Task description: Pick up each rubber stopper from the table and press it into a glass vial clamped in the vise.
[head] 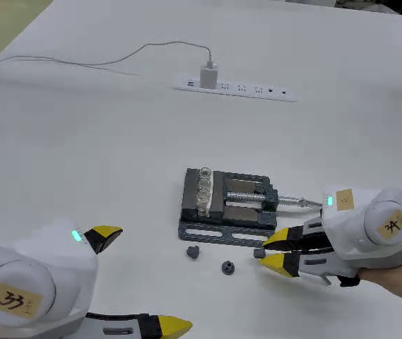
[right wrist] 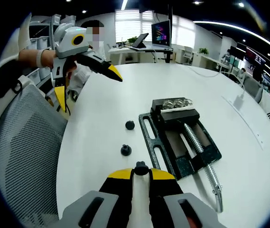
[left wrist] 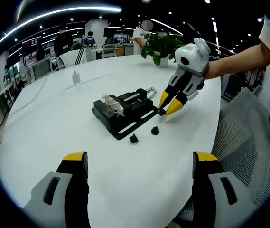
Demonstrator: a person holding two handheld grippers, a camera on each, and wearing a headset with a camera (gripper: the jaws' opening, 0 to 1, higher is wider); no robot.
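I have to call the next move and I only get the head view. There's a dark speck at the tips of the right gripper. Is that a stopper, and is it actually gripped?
Observer: Yes. In the right gripper view, the right gripper is shut on a rubber stopper, pinched at the very tips of its jaws.
Operator: My picture cuts off the left gripper. Is it carrying anything?
Observer: No. In the left gripper view, the left gripper is wide open, with only bare table between its jaws.
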